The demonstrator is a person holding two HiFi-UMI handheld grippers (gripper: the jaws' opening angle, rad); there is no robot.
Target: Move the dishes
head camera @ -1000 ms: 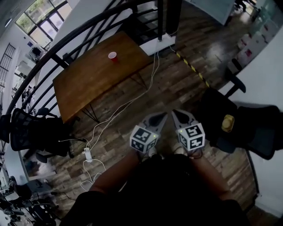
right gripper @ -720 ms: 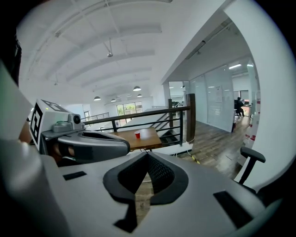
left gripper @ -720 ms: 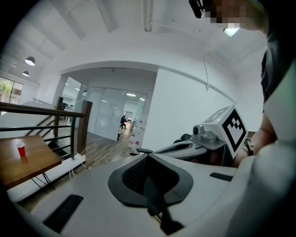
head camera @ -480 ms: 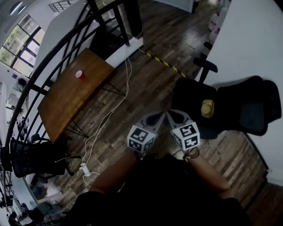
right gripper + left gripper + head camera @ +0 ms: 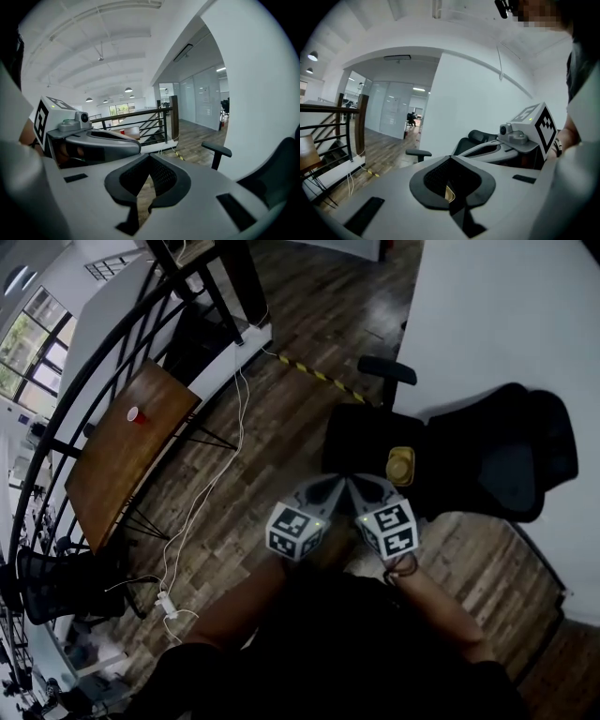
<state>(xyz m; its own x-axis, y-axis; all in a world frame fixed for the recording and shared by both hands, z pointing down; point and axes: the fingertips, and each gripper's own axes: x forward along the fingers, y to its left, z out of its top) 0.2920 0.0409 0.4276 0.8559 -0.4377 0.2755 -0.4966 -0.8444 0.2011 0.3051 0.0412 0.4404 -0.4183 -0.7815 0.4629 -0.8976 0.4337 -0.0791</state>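
Sitting on blk chair (image 5: 361, 442) seat: sm round gold dish (image 5: 400, 465).

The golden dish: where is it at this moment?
In the head view, the golden dish lies right of centre on the seat of the black office chair, just beyond the tips of the right gripper.

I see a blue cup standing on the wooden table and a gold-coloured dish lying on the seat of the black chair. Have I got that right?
Not quite: the cup is red, not blue. It does stand on the wooden table, and the gold-coloured dish does lie on the seat of the black chair. The head view shows all of this.
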